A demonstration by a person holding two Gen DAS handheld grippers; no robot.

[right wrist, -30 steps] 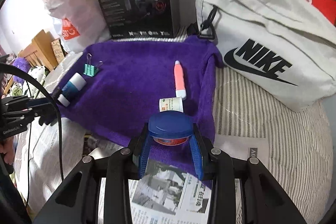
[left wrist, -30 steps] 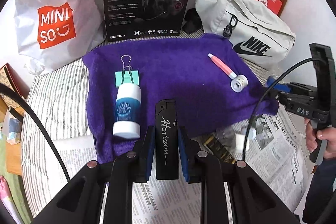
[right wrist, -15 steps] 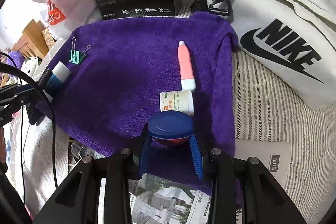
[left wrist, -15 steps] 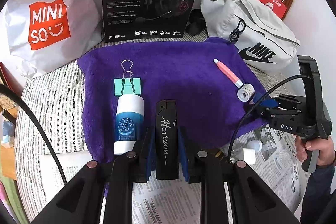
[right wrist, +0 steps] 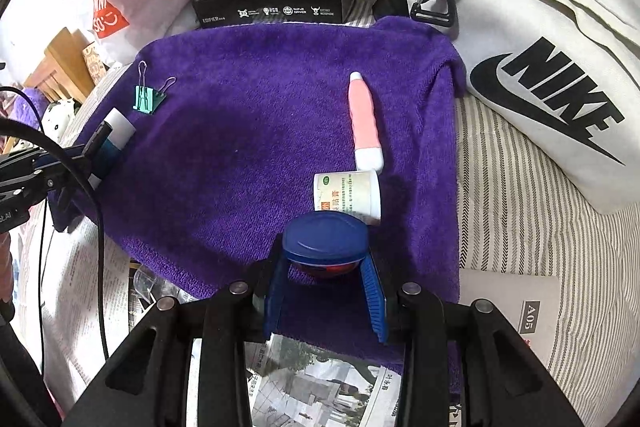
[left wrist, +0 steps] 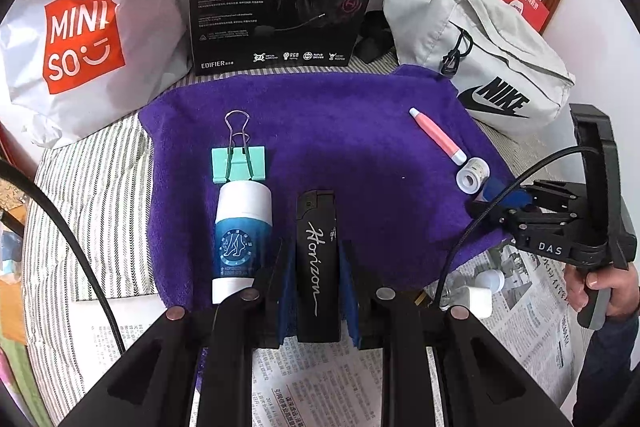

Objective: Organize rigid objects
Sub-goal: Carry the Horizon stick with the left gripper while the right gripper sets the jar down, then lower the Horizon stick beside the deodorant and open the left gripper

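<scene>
The left hand-held gripper is clamped on a black lighter whose lower end is hidden between the pads, low over the purple towel at 6 o'clock. The right hand-held gripper, part open, grips a blue-lidded jar; its body is mostly hidden, at the towel's 5 o'clock edge.

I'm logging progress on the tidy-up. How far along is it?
Laid on the purple towel: binder clip, blue tube, pink pen, white jar. In hand: left gripper clamps the black lighter, right gripper the blue-lidded jar. Both remain unplaced.
</scene>
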